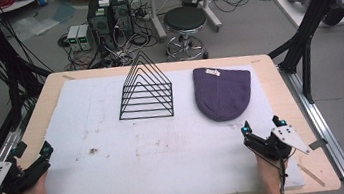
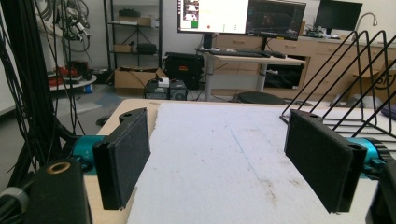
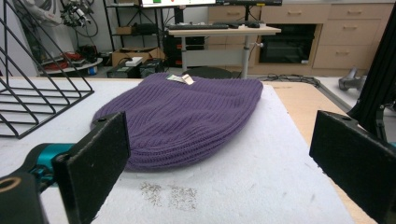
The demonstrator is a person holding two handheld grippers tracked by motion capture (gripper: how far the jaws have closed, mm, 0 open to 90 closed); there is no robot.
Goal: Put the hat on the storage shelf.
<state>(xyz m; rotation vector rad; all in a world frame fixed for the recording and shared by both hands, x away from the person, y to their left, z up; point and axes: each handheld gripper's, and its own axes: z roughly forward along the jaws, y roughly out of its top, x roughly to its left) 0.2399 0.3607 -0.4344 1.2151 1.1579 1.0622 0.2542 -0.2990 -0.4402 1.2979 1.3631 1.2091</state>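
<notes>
Even, bright indoor light from above — shadows on the white mat are faint and soft. All three pictures look slightly soft and grainy; the monitor glares — nearly washed out.

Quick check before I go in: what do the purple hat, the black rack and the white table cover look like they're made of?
Purple hat: soft knitted yarn, likely wool or acrylic; ribbed stitches, matte, a small tag at its far edge.
Black rack: thin metal wire, by the look black-coated; rigid triangular loops, see-through.
White table cover: looks like foam or felt sheet; matte, slightly rough, scuffed with dark marks. I can't tell which.
</notes>
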